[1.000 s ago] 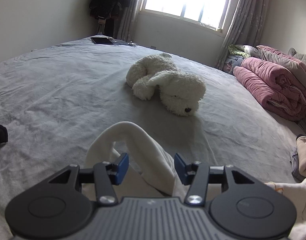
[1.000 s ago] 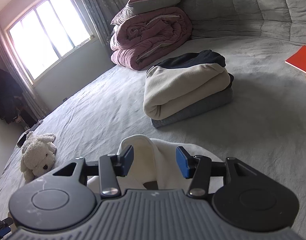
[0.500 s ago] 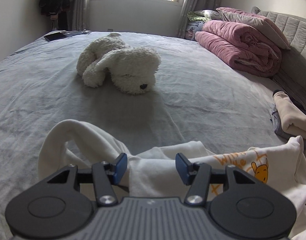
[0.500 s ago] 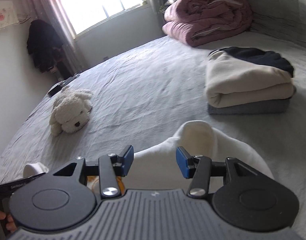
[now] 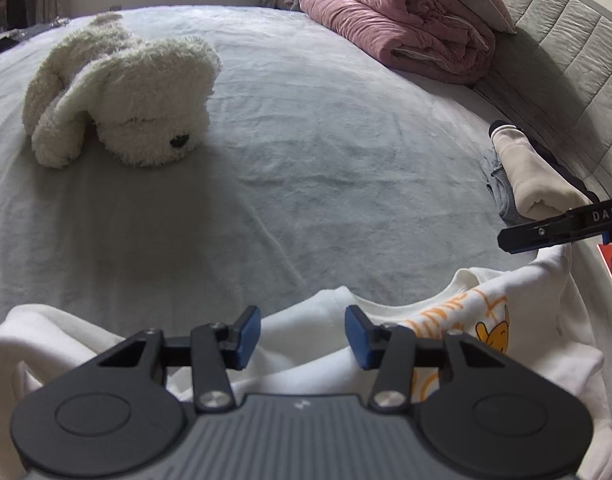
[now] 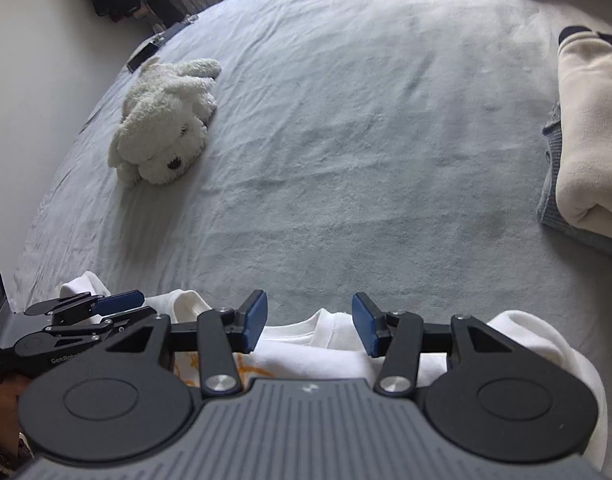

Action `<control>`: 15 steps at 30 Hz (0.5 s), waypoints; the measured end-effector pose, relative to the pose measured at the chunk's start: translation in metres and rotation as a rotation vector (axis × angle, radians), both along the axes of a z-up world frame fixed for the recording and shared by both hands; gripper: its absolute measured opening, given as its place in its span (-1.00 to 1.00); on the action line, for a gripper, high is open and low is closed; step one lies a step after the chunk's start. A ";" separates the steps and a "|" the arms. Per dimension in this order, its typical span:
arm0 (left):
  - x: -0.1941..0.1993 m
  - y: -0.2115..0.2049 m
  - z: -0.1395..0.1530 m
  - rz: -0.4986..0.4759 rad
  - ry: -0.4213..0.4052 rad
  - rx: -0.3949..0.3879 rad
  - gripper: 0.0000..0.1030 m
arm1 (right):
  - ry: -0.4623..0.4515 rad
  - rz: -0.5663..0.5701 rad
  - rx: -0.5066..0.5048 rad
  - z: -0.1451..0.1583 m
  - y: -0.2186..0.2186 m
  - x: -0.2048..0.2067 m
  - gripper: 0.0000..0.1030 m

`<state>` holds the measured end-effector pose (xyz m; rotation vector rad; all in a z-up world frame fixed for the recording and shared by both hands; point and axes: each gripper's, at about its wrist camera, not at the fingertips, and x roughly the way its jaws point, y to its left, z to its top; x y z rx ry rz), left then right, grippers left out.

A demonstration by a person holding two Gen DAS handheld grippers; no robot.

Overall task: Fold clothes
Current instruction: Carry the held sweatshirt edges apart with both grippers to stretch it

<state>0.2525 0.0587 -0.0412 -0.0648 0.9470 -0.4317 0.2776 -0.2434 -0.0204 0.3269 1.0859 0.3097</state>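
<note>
My left gripper [image 5: 303, 334] closing, right gripper [image 6: 310, 322] half open, both over white shirt [image 5: 458, 332] near plush dog [image 5: 122, 100], gripping nothing.

A bedroom in a home, with laundry under way

A wide bed [image 5: 326, 128] in a grey sheet fills the room, a padded headboard [image 5: 554, 52] at its right; a rolled pink quilt [image 5: 406, 28] lies far right, a white plush dog [image 5: 122, 96] far left, folded clothes [image 6: 590, 152] stacked at right.
</note>
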 end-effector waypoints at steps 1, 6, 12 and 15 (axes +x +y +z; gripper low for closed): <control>0.001 0.000 -0.002 0.000 0.006 0.012 -0.35 | 0.023 -0.009 -0.013 -0.004 0.000 0.004 0.00; 0.007 -0.002 -0.006 0.013 -0.017 0.065 -0.40 | 0.047 -0.017 -0.068 -0.008 -0.001 0.012 0.00; 0.010 -0.004 -0.009 -0.002 -0.037 0.100 -0.21 | 0.081 0.023 -0.113 -0.011 -0.004 0.004 0.00; 0.006 -0.006 -0.014 -0.027 -0.055 0.133 -0.20 | 0.080 0.069 -0.128 -0.013 0.000 -0.005 0.00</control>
